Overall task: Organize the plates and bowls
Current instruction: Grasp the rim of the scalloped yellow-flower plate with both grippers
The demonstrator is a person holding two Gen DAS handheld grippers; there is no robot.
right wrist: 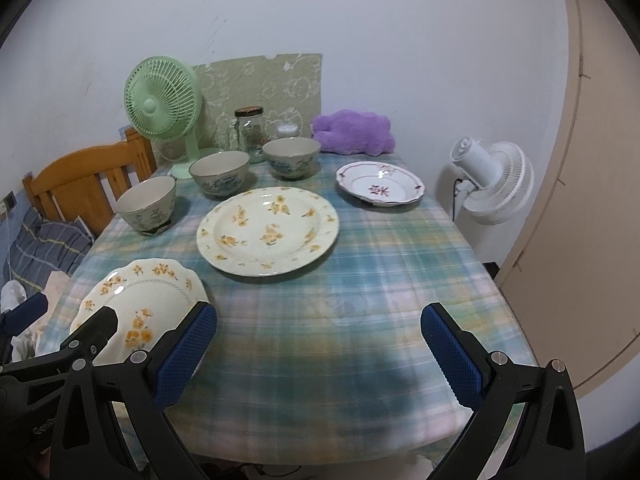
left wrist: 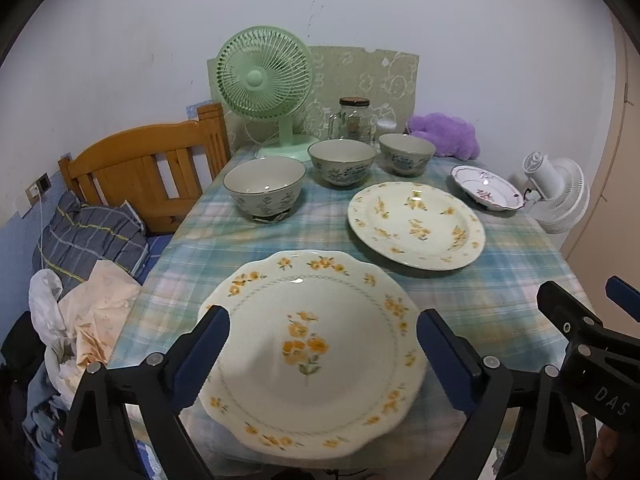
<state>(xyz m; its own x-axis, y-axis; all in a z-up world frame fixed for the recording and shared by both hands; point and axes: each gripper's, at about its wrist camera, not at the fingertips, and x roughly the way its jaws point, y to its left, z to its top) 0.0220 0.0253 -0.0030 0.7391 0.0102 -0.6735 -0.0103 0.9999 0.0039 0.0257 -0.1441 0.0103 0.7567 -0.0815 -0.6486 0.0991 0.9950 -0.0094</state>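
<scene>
Claws gape wide: left claw (left wrist: pixel 322 354) hovers over scalloped plate (left wrist: pixel 320 320), its near rim cut off; right claw (right wrist: pixel 320 354) empty above counter (right wrist: pixel 340 280).

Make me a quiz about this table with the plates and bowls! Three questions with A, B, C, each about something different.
1. Where is the plate with pink flowers?
A. Far right of the table, near the white fan
B. Under the green fan
C. Inside a bowl

2. How many bowls are on the table?
A. One
B. Three
C. Five

3. What is the left gripper doing?
A. Squeezing a bowl
B. Open, with the wavy-edged yellow-flower plate between its fingers
C. Holding the glass jar

Answers:
1. A, it sits at the far right, close to the white fan.
2. B, one bowl, a second and a third stand in a row.
3. B, its fingers stand wide apart on either side of that plate.
</scene>
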